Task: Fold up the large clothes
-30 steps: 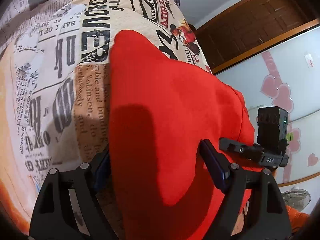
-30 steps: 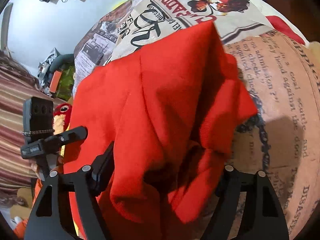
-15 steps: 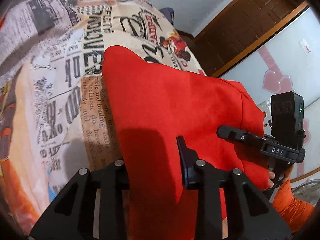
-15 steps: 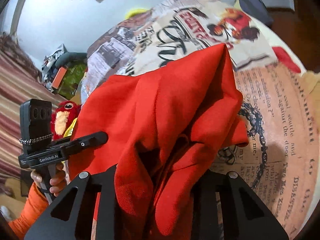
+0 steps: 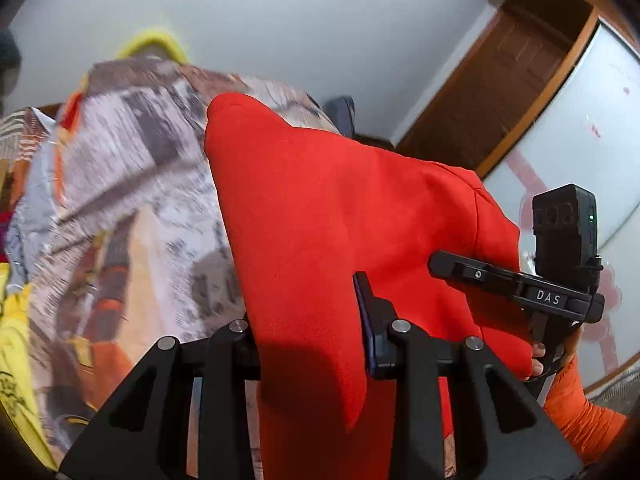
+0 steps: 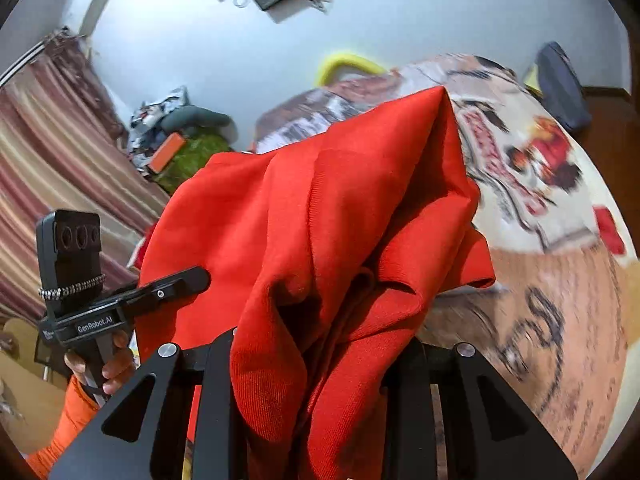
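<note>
Both grippers had hold of the red garment (image 5: 344, 216) at once. The left gripper (image 5: 308, 344) was clenched on a flat, smooth panel of the cloth, one finger (image 5: 370, 320) pressed against the fabric's right side while the other was mostly hidden behind it. From that pinch the garment ran up and away to a rounded corner that reached out over the bed (image 5: 132, 184) with its newspaper-print cover. The bed showed blurred in this view.

Over on the other side, the right gripper (image 6: 316, 364) was grasping a thick, bunched fold of the same red garment (image 6: 360, 208), the cloth spilling out between and over its black fingers (image 6: 216, 364) in deep creases. A peaked corner of the fabric stood up ahead of it, and below that the printed bed cover (image 6: 560, 300) spread out to the right.

Each camera caught the opposite gripper too: the right gripper (image 5: 516, 280) showed at the cloth's far right edge in the left wrist view, held by a hand (image 5: 538, 360) in an orange sleeve (image 5: 576, 404). The left gripper (image 6: 132, 300) showed at the left of the right wrist view, a hand (image 6: 108, 364) wrapped round its handle. Striped curtains (image 6: 60, 168) hung behind it.
</note>
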Motion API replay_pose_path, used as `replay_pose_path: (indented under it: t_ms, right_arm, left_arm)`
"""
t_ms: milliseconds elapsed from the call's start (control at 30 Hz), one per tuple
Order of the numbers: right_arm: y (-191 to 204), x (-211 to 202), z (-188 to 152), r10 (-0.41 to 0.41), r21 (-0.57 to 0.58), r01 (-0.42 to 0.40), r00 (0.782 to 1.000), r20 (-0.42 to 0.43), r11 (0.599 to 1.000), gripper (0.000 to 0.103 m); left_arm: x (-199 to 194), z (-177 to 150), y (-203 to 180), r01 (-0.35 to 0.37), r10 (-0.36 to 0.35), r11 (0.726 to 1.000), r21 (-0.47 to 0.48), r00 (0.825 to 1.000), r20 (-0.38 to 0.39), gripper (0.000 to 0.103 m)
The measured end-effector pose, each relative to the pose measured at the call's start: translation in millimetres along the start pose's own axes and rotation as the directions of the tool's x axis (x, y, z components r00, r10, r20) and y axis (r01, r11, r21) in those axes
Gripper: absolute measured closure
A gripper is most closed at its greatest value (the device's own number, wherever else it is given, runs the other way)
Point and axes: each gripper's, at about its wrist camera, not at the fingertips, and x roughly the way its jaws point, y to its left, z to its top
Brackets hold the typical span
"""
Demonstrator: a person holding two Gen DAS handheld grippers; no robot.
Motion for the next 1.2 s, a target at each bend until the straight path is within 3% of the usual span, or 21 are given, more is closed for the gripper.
replay_pose_path:
  t_ms: [333,500,767,833,933,1067,1200]
  right_arm:
    - [45.2,108.9,55.9,0.055,-0.105,-0.062,0.997,-0.062,0.993,0.078]
    - [39.1,196.4,64.3,0.074,-0.061,-0.085,0.984,-0.162,0.995,0.078]
    - [20.1,331.7,55.1,0.014,-0.003,-0.016,0.949,-0.315,1.000,0.078]
    - [16.2,344.5,50.2,0.001,-0.001,-0.002,0.944,-0.331,1.000,0.074]
    - [14.6,340.5,46.5,-0.008,-0.040,-0.006,0.944,-0.330,0.999,0.066]
    - [16.7,320.5,34.8,-0.122,-0.160,0.068,0.927,-0.354,0.985,0.051]
    - [24.0,293.3,12.9,-0.222,-0.311,0.118,0.919,-0.326,0.943,0.044]
  left_arm:
    - [-20.0,32.5,109.2,-0.101,0.108,0.988,-0.113,0.993,0.056,0.071]
    - [11.5,31.8,178.2,-0.180,0.182,0.971,-0.160,0.983,-0.003,0.071]
    - [75.1,9.0,271.9,-0.306,0.282,0.929,-0.209,0.950,-0.137,0.069]
    - [88.3,-3.2,290.8,-0.325,0.291,0.916,-0.237,0.942,-0.169,0.064]
    - [87.0,-12.4,303.0,-0.305,0.269,0.913,-0.271,0.950,-0.160,0.056]
    - [76.1,-17.8,293.6,-0.341,0.302,0.903,-0.263,0.937,-0.177,0.050]
    - [66.7,-32.1,267.1,-0.469,0.437,0.870,-0.152,0.876,-0.204,0.043]
